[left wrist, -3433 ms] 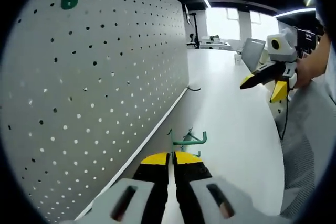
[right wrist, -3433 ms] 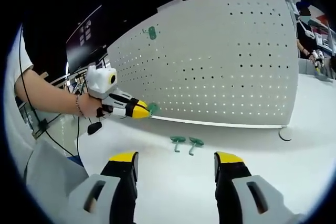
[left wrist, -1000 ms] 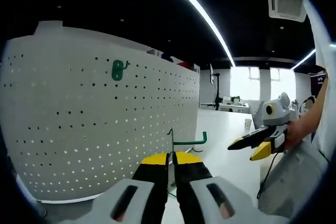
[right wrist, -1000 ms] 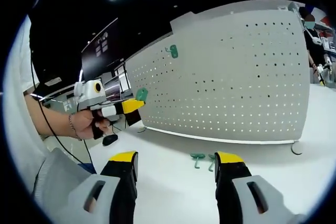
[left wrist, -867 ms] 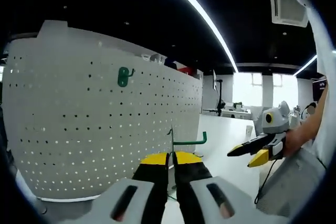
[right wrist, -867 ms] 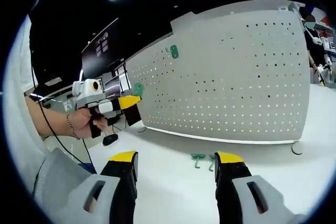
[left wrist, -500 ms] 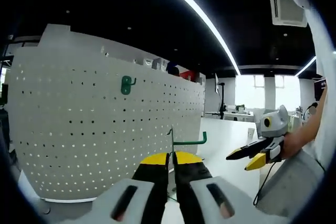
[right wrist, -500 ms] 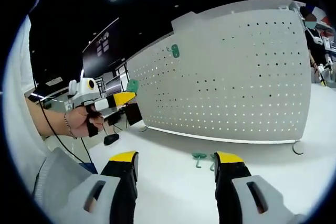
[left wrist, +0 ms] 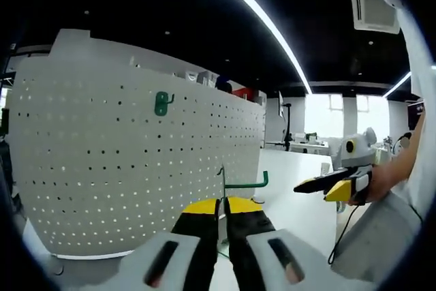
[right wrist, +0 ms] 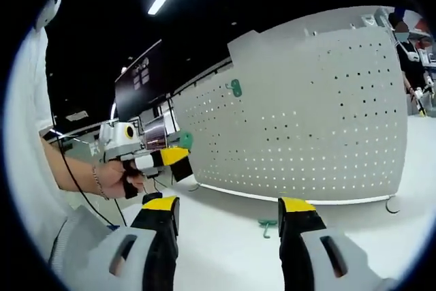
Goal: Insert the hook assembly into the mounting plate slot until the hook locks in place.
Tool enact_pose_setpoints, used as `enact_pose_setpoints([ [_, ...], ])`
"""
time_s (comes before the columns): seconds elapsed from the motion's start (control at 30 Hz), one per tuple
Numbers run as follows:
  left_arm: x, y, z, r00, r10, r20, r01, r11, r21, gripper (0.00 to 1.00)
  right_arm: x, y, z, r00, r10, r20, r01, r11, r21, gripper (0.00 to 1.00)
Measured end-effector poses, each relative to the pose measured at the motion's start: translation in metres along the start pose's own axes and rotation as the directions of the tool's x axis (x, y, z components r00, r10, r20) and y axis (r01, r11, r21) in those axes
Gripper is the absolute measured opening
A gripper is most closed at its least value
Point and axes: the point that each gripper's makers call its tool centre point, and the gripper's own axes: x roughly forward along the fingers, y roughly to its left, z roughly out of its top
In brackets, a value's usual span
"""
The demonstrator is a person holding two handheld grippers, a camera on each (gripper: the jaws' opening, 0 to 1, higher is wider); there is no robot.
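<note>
My left gripper (left wrist: 223,204) is shut on a green hook assembly (left wrist: 242,183), whose arm sticks out to the right above the yellow jaw tips. It hangs in the air in front of the white perforated mounting plate (left wrist: 129,161), apart from it. One green hook (left wrist: 161,103) sits mounted high on that plate. In the right gripper view the left gripper (right wrist: 178,155), held by a hand, carries the green hook (right wrist: 184,140) left of the plate (right wrist: 306,120), below the mounted hook (right wrist: 236,88). My right gripper (right wrist: 228,210) stands open with nothing in it.
Loose green hooks (right wrist: 267,225) lie on the white table (right wrist: 225,236) in front of the plate's lower edge. The right gripper (left wrist: 320,187) and its holder's arm stand at the right of the left gripper view. A black cable clip (right wrist: 390,204) lies by the plate's right end.
Since 3.4 s ago the left gripper has lifted the hook from near the table to mid-height before the plate. In the last second both views shifted only a little.
</note>
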Motion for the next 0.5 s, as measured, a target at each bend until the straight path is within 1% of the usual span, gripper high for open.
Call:
enact_pose_setpoints([
  [0.03, 0.000, -0.001, 0.000, 1.000, -0.001, 0.001, 0.001, 1.000, -0.001, 0.03, 0.000, 0.002, 0.000, 1.000, 0.007, -0.007, -0.007, 1.000, -0.003, 0.57],
  [0.23, 0.000, -0.002, 0.000, 1.000, 0.001, -0.001, -0.001, 1.000, 0.002, 0.03, 0.002, 0.009, 0.008, 0.999, 0.036, 0.026, -0.036, 0.999, 0.010, 0.58],
  [0.5, 0.000, 0.000, 0.000, 1.000, 0.008, -0.004, -0.008, 1.000, 0.007, 0.03, 0.010, 0.013, 0.008, 0.998, 0.054, 0.024, -0.054, 0.998, 0.023, 0.57],
])
